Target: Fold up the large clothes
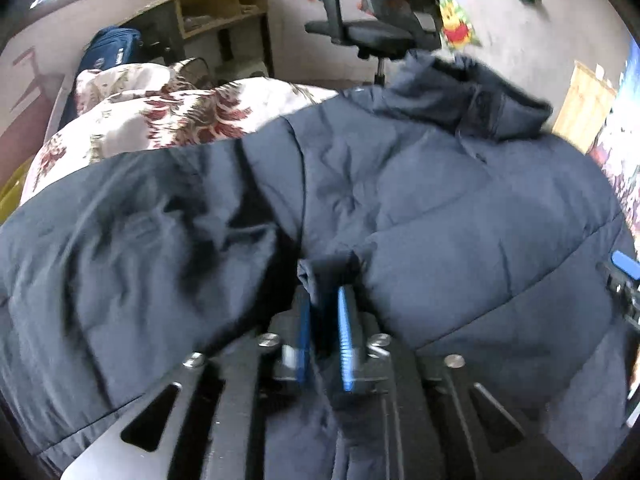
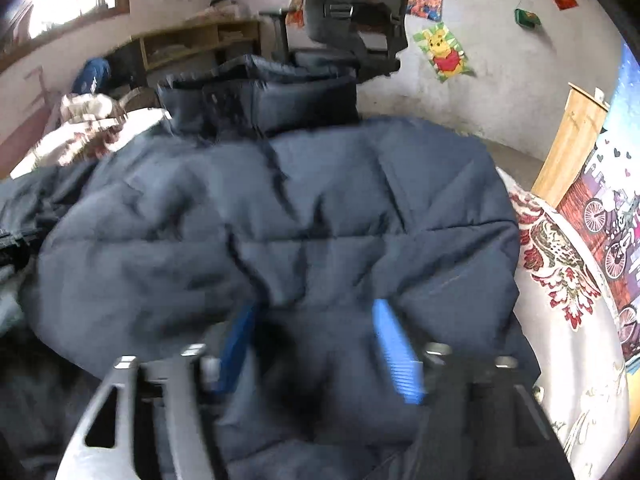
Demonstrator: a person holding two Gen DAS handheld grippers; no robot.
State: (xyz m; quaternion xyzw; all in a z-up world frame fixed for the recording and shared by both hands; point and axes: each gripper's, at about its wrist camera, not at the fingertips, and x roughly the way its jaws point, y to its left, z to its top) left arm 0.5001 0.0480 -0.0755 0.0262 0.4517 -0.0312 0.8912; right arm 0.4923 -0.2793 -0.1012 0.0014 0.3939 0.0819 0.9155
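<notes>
Pinching a bunch of dark cloth, the left gripper [image 1: 325, 300] is sitting low on the navy puffer jacket [image 1: 420, 200], its blue fingers [image 1: 345, 340] drawn narrow with a tuft of fabric sticking up between them. The jacket is lying spread across a bed with a floral bedspread [image 1: 160, 120], collar [image 2: 260, 96] pointing away toward an office chair [image 1: 376, 32] and a wooden shelf [image 1: 224, 12]. The right gripper [image 2: 316, 344] is resting at the jacket's near edge with its blue fingers [image 2: 396, 352] spread wide; padded fabric is bulging between them, but they are not clamping it. Both views are blurred, so exact contact is hard to call. Judging by this, the step in hand is getting a grip on the bottom hem, one side taken, the other not yet. Next move is probably calling for the right gripper to close on the hem, then both lifting together toward the collar. Thick padding may be slipping out of a shallow pinch.
</notes>
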